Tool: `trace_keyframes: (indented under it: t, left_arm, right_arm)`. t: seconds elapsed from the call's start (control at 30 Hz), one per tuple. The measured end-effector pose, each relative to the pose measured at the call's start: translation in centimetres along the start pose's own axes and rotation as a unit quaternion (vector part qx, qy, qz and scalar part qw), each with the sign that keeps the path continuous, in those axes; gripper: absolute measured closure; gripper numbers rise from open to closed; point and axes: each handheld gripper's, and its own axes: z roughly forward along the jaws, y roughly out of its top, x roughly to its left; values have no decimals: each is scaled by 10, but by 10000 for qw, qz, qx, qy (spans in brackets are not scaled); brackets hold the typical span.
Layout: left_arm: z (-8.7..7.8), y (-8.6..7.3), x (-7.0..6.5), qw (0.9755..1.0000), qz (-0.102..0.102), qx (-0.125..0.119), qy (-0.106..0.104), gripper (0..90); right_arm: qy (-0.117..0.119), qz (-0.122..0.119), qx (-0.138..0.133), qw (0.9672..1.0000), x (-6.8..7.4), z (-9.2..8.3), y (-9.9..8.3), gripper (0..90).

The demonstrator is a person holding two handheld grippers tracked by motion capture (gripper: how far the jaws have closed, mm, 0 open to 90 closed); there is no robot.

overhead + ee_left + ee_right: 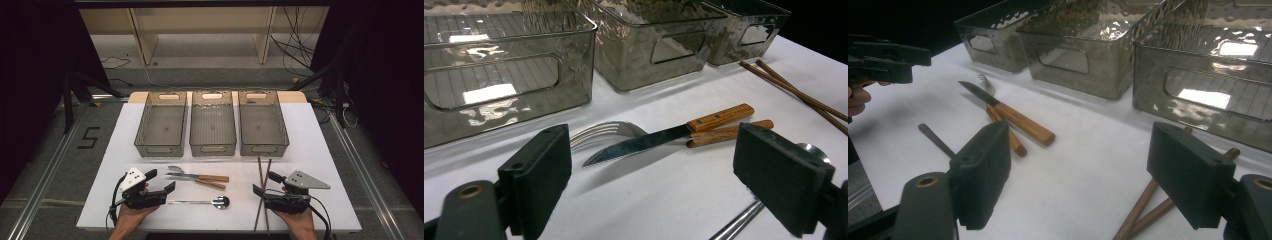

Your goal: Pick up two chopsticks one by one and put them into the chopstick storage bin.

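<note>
In the high view the person's forearms enter from the bottom edge, at about seven and five o'clock. The left hand (131,214) grips the left gripper (162,182) from behind, its black jaws pointing towards two o'clock and standing wide apart with nothing between them. The right hand (296,220) carries the right gripper (265,183), jaws aimed towards ten o'clock, likewise spread and empty. Each gripper bears a grey three-cornered plate on top (cables trail back beside the wrists). In the right gripper view the left gripper appears at nine o'clock, fingers (857,100) curled beneath it.
</note>
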Motion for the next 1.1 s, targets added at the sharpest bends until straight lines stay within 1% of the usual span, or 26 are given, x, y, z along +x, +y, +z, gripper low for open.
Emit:
trace_keyframes:
  t: [0.1, 0.13, 0.2, 0.23, 0.37, 0.47, 0.57, 0.63, 0.7, 0.77, 0.87, 0.9, 0.93, 0.97, 1.03, 1.1]
  left_arm:
    - [0, 0, 0, 10000, 2, 1, 2, 153]
    - [0, 0, 0, 10000, 3, -1, 0, 153]
    - [0, 0, 0, 10000, 4, -2, -3, 153]
    - [0, 0, 0, 10000, 11, 8, -2, 153]
    - [0, 0, 0, 10000, 12, 11, 1, 153]
    - [0, 0, 0, 10000, 22, 17, 3, 153]
    - [1, 0, 0, 10000, 22, 16, 10, 153]
    - [1, 0, 0, 10000, 17, 19, 13, 153]
    - [1, 0, 0, 10000, 16, 16, 13, 153]
    - [1, 0, 0, 10000, 29, 15, 15, 153]
    - [1, 0, 0, 10000, 28, 15, 14, 153]
    - [1, 0, 0, 10000, 40, 15, 24, 153]
    - [0, 0, 0, 10000, 48, 11, 34, 153]
    - [0, 0, 1, 10000, 17, -8, 34, 153]
    - [0, 0, 1, 10000, 21, 0, 32, 153]
    - [0, 0, 1, 10000, -2, -9, 30, 153]
  right_arm:
    - [-7, -8, 20, 10000, 0, 0, 1, 266]
    - [-26, -14, 76, 10000, 0, 0, 2, 270]
    - [-44, -23, 95, 9999, -1, 0, 2, 271]
    - [-60, -34, 165, 9998, -1, 0, 4, 271]
    - [-153, -104, 303, 9994, -1, -1, 8, 286]
    - [-204, -154, 513, 9984, -2, 0, 11, 305]
    - [-251, -275, 818, 9959, -3, 2, 15, 312]
    - [-258, -289, 923, 9950, -4, 3, 19, 320]
    - [-296, -249, 1031, 9939, -5, 4, 24, 333]
    - [-330, -276, 1184, 9920, -7, 6, 29, 347]
    - [-445, -353, 1536, 9865, -7, 12, 36, 356]
    - [-449, -351, 1612, 9853, -8, 13, 38, 369]
    - [-449, -351, 1612, 9853, -8, 13, 38, 369]
    - [-443, -345, 1715, 9836, -9, 16, 41, 396]
    - [-466, -333, 1840, 9813, -9, 19, 43, 405]
    - [-501, -345, 2007, 9778, -10, 23, 44, 418]
